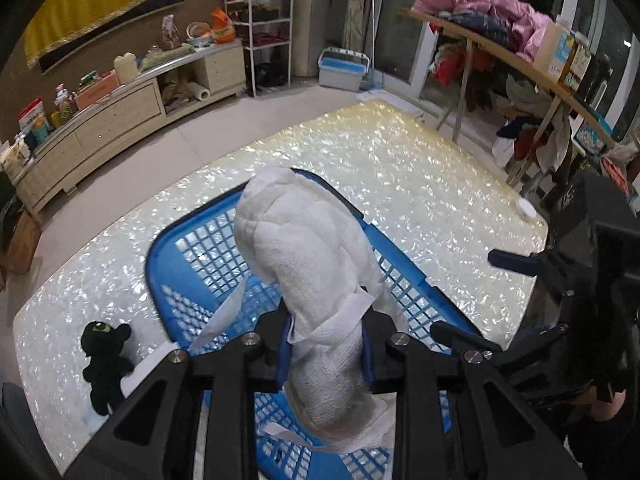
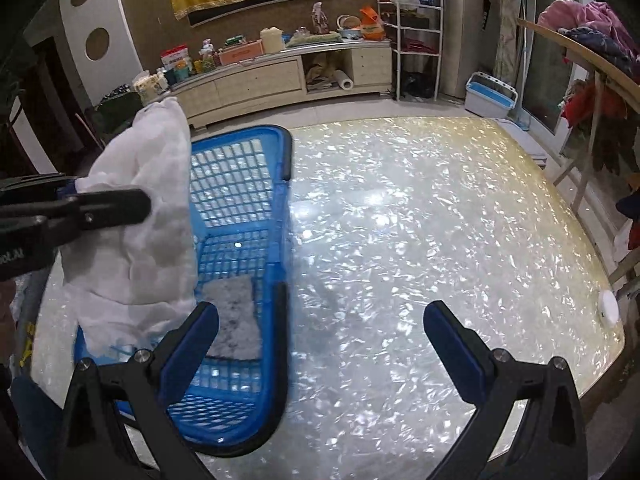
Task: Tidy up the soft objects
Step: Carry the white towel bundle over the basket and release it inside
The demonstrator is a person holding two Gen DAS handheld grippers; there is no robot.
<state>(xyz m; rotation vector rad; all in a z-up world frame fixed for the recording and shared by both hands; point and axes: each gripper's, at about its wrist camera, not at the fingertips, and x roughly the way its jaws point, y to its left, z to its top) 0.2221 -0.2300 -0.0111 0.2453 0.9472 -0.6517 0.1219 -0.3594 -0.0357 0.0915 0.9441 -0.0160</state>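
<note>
My left gripper (image 1: pixel 326 346) is shut on a white rolled cloth (image 1: pixel 308 248) and holds it above the blue mesh basket (image 1: pixel 200 256). The cloth (image 2: pixel 148 208) and the basket (image 2: pixel 240 208) also show at the left of the right wrist view, with the left gripper's finger (image 2: pixel 108 206) pressed on the cloth. A grey cloth (image 2: pixel 234 322) lies in the basket's bottom. My right gripper (image 2: pixel 320 340) is open and empty, low over the table just right of the basket. A black plush toy (image 1: pixel 105 364) lies on the table left of the basket.
The shiny pearl-patterned table (image 2: pixel 400 220) carries a small white round object (image 2: pixel 609 307) near its right edge. A low cabinet (image 2: pixel 260 80), a white rack (image 2: pixel 416 40) and a clothes-laden shelf (image 1: pixel 500 36) stand around the room.
</note>
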